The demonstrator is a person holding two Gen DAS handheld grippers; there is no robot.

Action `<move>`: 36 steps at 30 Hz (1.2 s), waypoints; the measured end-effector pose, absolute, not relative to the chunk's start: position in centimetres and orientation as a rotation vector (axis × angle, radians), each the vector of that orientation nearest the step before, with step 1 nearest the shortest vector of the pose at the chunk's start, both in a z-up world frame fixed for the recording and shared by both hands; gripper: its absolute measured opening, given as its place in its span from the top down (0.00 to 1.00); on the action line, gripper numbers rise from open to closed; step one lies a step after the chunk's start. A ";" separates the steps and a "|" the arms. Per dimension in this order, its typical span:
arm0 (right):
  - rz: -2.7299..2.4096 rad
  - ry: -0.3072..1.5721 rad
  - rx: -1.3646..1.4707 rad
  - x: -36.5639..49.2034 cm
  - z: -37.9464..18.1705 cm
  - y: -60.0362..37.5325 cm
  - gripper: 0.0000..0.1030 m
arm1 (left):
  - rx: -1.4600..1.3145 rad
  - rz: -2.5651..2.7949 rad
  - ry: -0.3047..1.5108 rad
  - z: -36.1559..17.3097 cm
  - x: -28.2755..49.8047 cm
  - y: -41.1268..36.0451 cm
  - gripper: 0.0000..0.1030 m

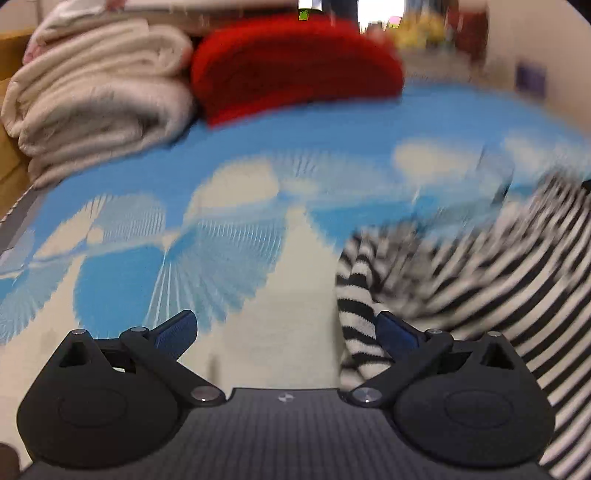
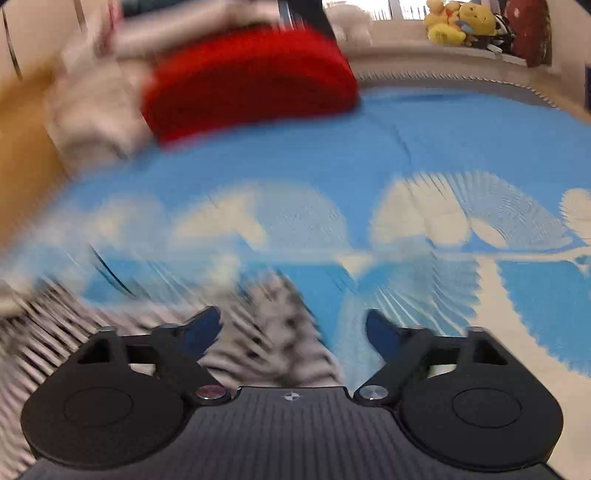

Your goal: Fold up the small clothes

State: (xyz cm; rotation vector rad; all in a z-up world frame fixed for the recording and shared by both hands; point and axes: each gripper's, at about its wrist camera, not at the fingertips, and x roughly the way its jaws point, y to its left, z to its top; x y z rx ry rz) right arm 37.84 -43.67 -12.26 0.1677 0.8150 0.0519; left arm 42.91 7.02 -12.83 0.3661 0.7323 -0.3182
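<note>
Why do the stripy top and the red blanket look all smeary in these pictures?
It looks like the cameras were moving. In the left wrist view the striped top smears at the right while the cream blankets stay fairly sharp. In the right wrist view the red blanket and the striped top blur most; the yellow toys stay clear. The fisheye lens bends the blue sheet.

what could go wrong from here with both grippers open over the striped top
1. Both views are blurred, so either grab could miss the striped garment.
2. The left gripper has only the garment's edge by one finger; closing may catch just a thin fold or the blue patterned sheet.
3. The right gripper sits over a bunched part and may pinch several layers, spoiling the fold.
</note>
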 end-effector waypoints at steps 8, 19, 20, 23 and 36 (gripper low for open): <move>-0.036 0.821 0.109 38.3 -14.0 -42.2 0.26 | 0.372 -0.247 0.722 -11.9 42.8 6.7 0.00; -0.062 0.619 0.285 19.4 -4.7 -33.3 0.12 | 0.051 0.041 0.776 -1.1 32.2 10.9 0.00; -0.061 0.633 0.272 17.4 -5.4 -31.3 0.12 | 0.025 0.033 0.782 -1.6 29.8 11.0 0.00; -0.095 0.632 0.235 13.2 -7.8 -26.6 0.12 | 0.080 0.086 0.789 -4.3 24.3 10.2 0.00; -0.232 0.614 0.135 10.5 -11.7 -23.3 0.14 | 0.154 0.044 0.769 -9.2 16.5 7.5 0.00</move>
